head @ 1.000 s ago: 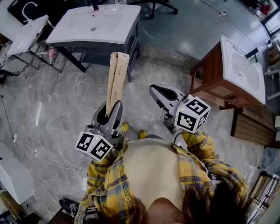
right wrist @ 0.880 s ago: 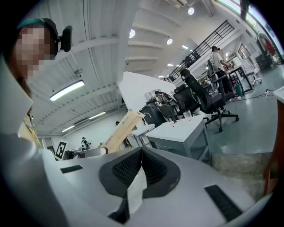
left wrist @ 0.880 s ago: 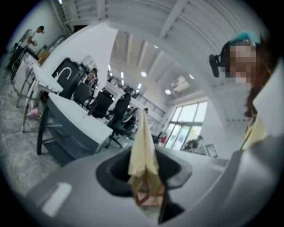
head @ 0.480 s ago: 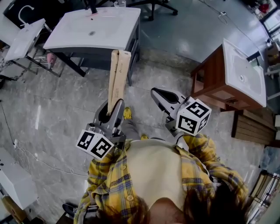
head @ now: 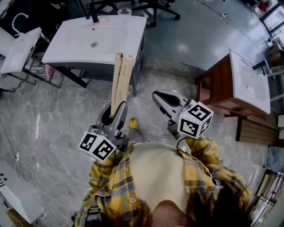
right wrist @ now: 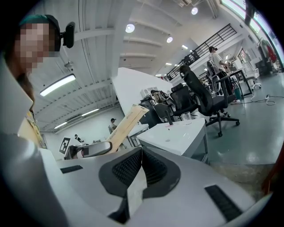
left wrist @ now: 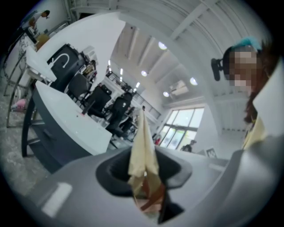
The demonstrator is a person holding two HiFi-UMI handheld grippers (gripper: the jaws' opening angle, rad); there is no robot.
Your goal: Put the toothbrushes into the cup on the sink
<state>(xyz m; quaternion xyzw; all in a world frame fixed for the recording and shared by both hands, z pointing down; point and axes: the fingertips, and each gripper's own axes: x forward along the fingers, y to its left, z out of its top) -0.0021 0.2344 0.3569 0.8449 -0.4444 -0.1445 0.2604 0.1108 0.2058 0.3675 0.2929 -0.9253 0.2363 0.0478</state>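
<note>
A person in a yellow plaid shirt [head: 199, 164] stands on a grey marble floor [head: 53, 111] with a gripper in each hand. The left gripper [head: 116, 109] has its jaws clenched on the lower ends of two toothbrushes [head: 120, 82] in long tan paper sleeves, which stand up out of it side by side. The right gripper [head: 156, 94] is pressed closed with nothing between its jaws. Well ahead is a white sink [head: 111, 44] on a dark stand, with one dark faucet [head: 94, 8] and one clear cup [head: 124, 12] on its back edge, apart from the toothbrushes. Two more sinks show, one on a wooden cabinet [head: 248, 80] and one at far left [head: 20, 44]. Held only by their ends, the sleeves could likely pivot or slip on the way, and their long free ends might tip the light cup when lowered in.
</note>
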